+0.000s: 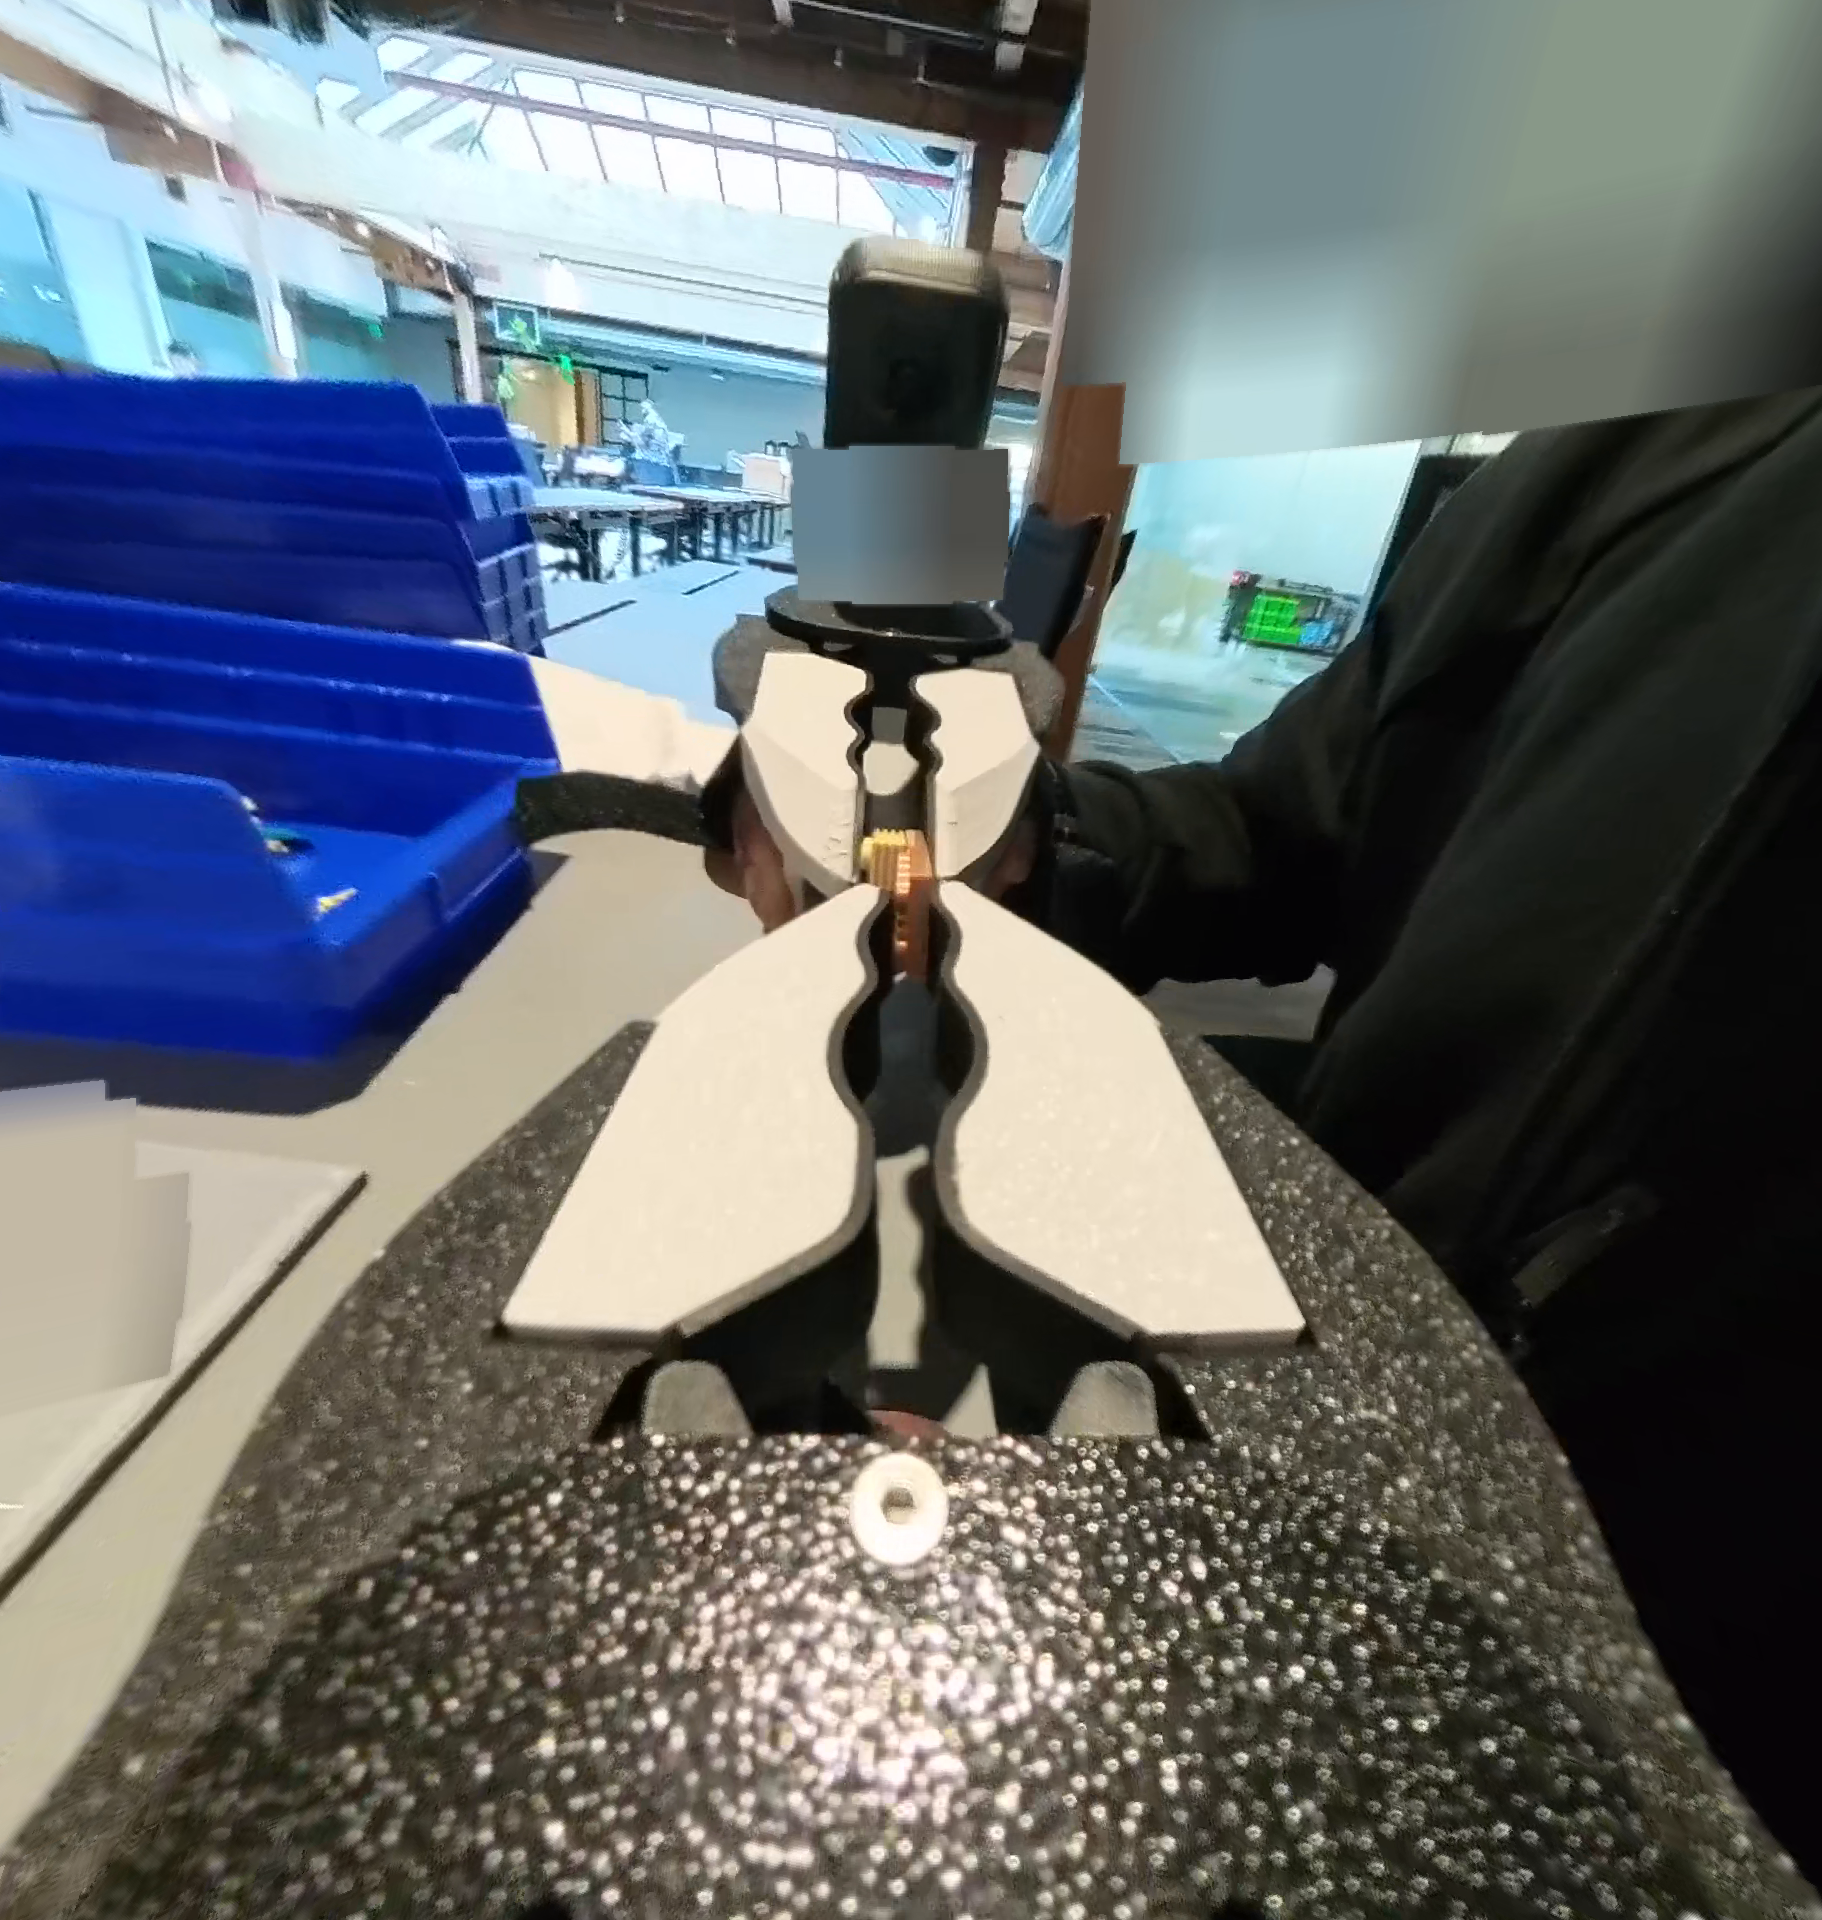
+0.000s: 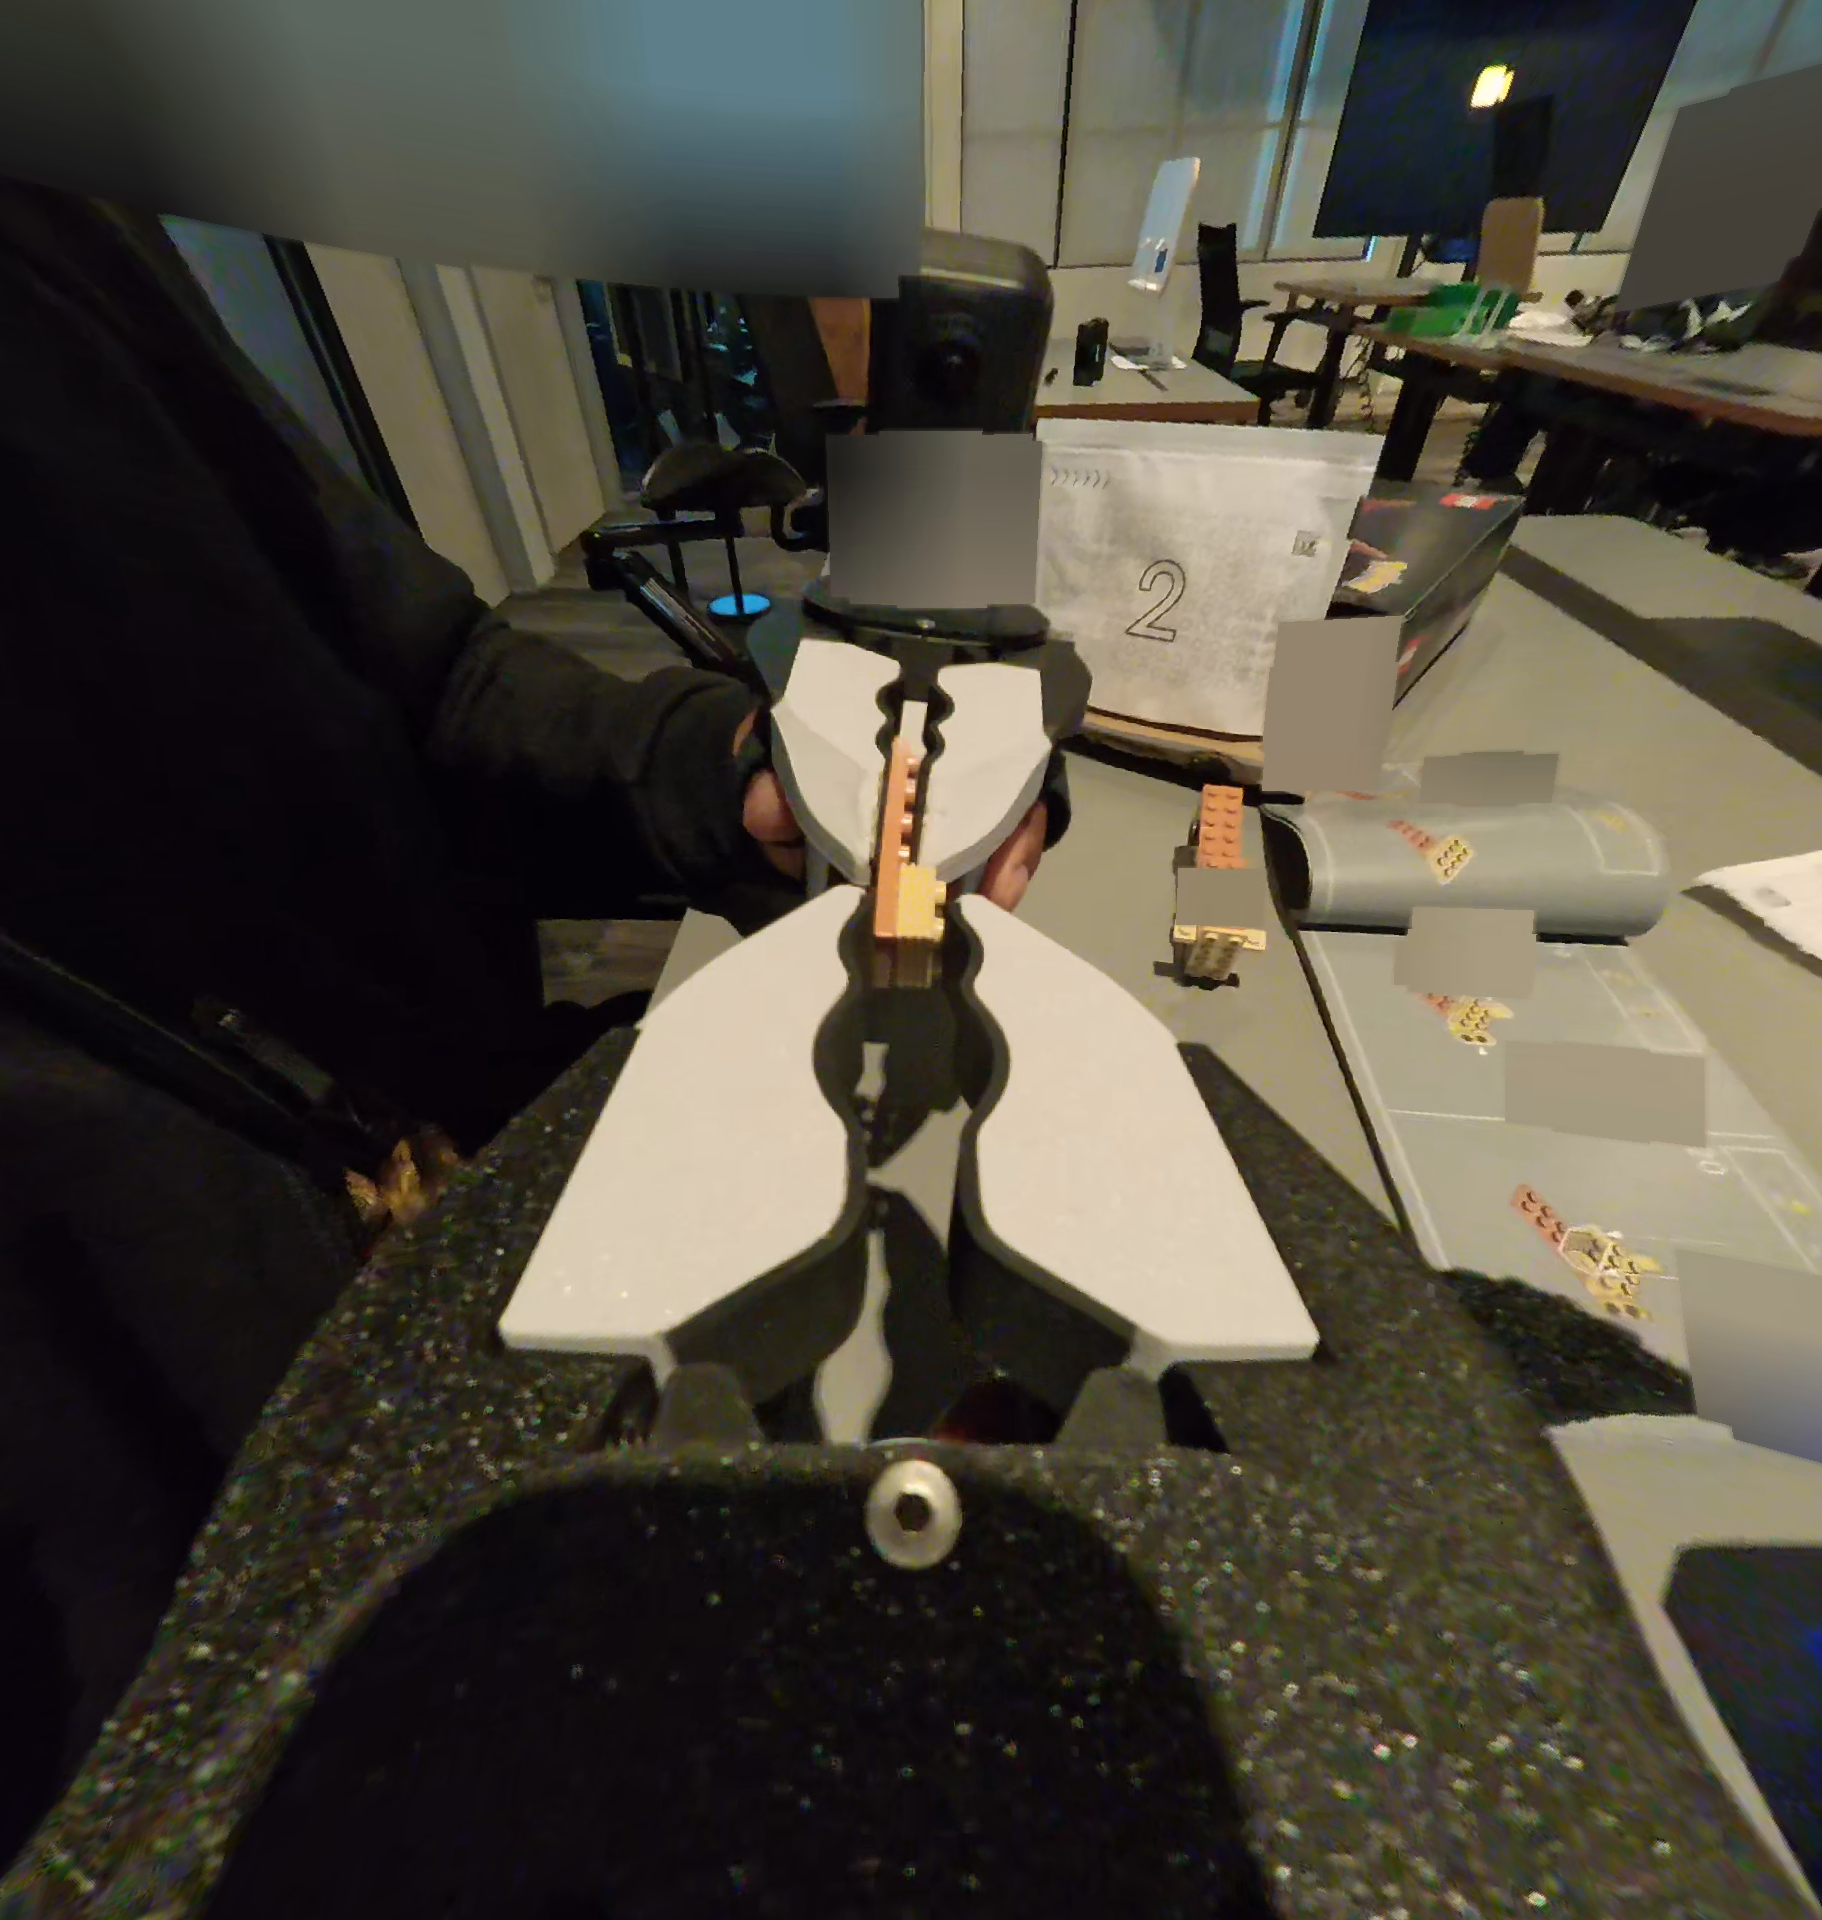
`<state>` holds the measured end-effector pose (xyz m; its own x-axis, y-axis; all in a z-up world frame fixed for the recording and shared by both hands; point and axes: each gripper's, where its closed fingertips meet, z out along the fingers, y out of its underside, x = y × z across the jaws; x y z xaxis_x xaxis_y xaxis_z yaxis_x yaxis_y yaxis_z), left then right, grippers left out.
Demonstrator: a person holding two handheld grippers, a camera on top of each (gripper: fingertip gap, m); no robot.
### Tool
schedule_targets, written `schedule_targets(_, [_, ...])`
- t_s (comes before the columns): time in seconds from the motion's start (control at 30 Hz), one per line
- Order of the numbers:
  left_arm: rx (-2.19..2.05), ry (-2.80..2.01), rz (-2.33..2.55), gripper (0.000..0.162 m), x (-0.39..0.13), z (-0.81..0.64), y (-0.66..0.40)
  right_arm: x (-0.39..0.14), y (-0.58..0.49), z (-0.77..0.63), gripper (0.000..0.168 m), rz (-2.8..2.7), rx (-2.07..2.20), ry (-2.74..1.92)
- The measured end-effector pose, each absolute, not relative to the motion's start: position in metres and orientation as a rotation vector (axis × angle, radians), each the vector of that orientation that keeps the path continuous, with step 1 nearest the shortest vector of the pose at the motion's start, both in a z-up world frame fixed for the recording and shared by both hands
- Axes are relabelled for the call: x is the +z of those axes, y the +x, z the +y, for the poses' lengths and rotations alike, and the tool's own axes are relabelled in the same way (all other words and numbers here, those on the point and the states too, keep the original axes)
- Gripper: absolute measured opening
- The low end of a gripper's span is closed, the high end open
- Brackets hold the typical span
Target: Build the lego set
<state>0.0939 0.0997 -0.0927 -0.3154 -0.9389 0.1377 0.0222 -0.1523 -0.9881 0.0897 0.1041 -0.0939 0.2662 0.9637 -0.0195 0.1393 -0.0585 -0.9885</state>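
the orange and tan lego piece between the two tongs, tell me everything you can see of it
The lego piece is a small assembly: a long orange-brown studded plate with a tan brick stuck at one end, glossy plastic. It is held in the air above the grey table, edge-on to the right wrist view. The right tongs pinch the tan end; the left tongs grip the orange plate from the opposite side. Its underside is hidden.
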Motion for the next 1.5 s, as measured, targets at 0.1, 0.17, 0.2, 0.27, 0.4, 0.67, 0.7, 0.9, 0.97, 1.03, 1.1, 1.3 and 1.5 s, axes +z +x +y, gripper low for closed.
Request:
schedule_targets(0.1, [-1.543,-1.102,1.339,0.004,-0.093,0.100,0.094,-0.094,0.089,0.104,0.012,-1.102,0.937,-1.466])
schedule_targets(0.17, [-1.507,-1.088,1.342,0.004,-0.092,0.101,0.094,-0.093,0.089,0.104,0.012,-1.107,0.901,-1.458])
schedule_targets(0.2, [-1.484,-1.075,1.345,0.004,-0.091,0.101,0.093,-0.092,0.089,0.104,0.012,-1.111,0.883,-1.449])
schedule_targets(0.27, [-1.425,-1.039,1.358,0.005,-0.090,0.100,0.093,-0.091,0.088,0.103,0.012,-1.132,0.822,-1.422])
schedule_targets(0.4, [-1.309,-1.043,1.370,0.008,-0.093,0.102,0.091,-0.092,0.087,0.103,0.012,-1.219,0.579,-1.378])
schedule_targets(0.67, [-1.231,-1.110,1.340,0.028,-0.089,0.106,0.082,-0.085,0.092,0.108,0.012,-1.281,0.222,-1.253])
schedule_targets(0.7, [-1.278,-1.163,1.327,0.030,-0.090,0.106,0.081,-0.084,0.094,0.108,0.012,-1.295,0.146,-1.215])
schedule_targets(0.9, [-1.659,-1.501,1.063,0.041,-0.081,0.119,0.078,-0.085,0.097,0.107,0.012,-1.390,-0.255,-0.965])
schedule_targets(0.97, [-1.766,-1.604,1.005,0.040,-0.084,0.121,0.080,-0.086,0.096,0.105,0.011,-1.420,-0.343,-0.880])
schedule_targets(1.03, [-1.880,-1.701,0.981,0.040,-0.090,0.117,0.084,-0.089,0.095,0.105,0.011,-1.455,-0.437,-0.800])
schedule_targets(1.1, [-1.996,-1.767,0.967,0.038,-0.096,0.111,0.089,-0.092,0.095,0.107,0.011,-1.484,-0.534,-0.734])
schedule_targets(1.3, [-2.241,-1.761,0.875,0.012,-0.097,0.105,0.097,-0.093,0.093,0.107,0.011,-1.529,-0.644,-0.616])
schedule_targets(1.5, [-2.313,-1.666,0.779,0.008,-0.094,0.108,0.097,-0.091,0.092,0.108,0.015,-1.480,-0.674,-0.555])
